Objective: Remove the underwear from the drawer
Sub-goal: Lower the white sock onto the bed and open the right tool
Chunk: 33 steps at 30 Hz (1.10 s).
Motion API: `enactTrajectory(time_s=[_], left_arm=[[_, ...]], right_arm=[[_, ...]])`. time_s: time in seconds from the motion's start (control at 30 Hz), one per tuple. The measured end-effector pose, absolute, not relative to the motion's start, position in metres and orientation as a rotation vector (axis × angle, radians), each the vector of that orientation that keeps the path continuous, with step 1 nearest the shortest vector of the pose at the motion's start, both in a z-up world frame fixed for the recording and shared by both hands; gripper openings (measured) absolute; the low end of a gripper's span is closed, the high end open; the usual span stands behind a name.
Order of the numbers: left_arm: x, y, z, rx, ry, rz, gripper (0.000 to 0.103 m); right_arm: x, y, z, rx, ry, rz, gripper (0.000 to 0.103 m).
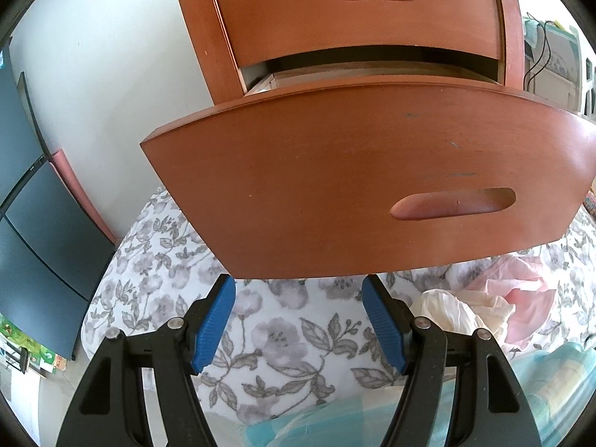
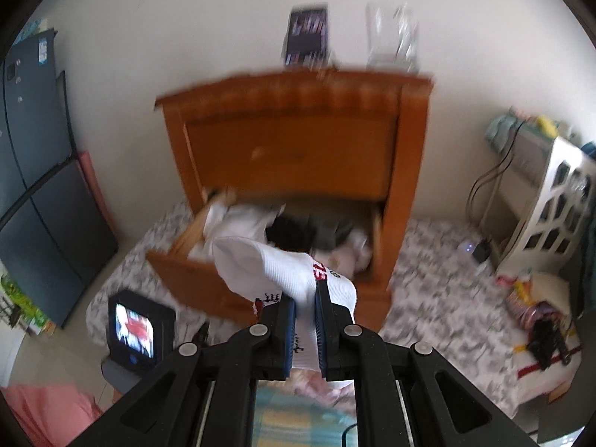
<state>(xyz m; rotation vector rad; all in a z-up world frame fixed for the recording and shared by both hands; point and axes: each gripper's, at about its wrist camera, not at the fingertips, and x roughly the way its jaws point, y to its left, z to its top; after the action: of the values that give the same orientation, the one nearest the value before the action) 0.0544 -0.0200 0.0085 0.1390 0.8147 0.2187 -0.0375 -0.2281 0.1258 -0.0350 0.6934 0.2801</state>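
Drawer point(image 2: 208, 283) was pulled out, top left open for access; upper drawer front point(image 1: 357, 18) overhung behind.

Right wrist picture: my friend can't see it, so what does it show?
The right tool is shut on a white piece of clothing with red and black print, held in front of a wooden nightstand. The bottom drawer is pulled open with white and dark clothes inside. The picture is blurry, and a flowered sheet lies underneath.
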Motion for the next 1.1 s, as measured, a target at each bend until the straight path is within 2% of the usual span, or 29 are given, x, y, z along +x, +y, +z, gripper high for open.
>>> enactTrajectory(time_s=[0.57, 1.1], left_arm=[[0.056, -0.015, 0.006, 0.117, 0.83, 0.21, 0.072], [0.062, -0.012, 0.0, 0.096, 0.872, 0.192, 0.072]], right_arm=[[0.007, -0.204, 0.011, -0.035, 1.01, 0.291, 0.01], [0.031, -0.183, -0.025, -0.065, 1.115, 0.309, 0.013]])
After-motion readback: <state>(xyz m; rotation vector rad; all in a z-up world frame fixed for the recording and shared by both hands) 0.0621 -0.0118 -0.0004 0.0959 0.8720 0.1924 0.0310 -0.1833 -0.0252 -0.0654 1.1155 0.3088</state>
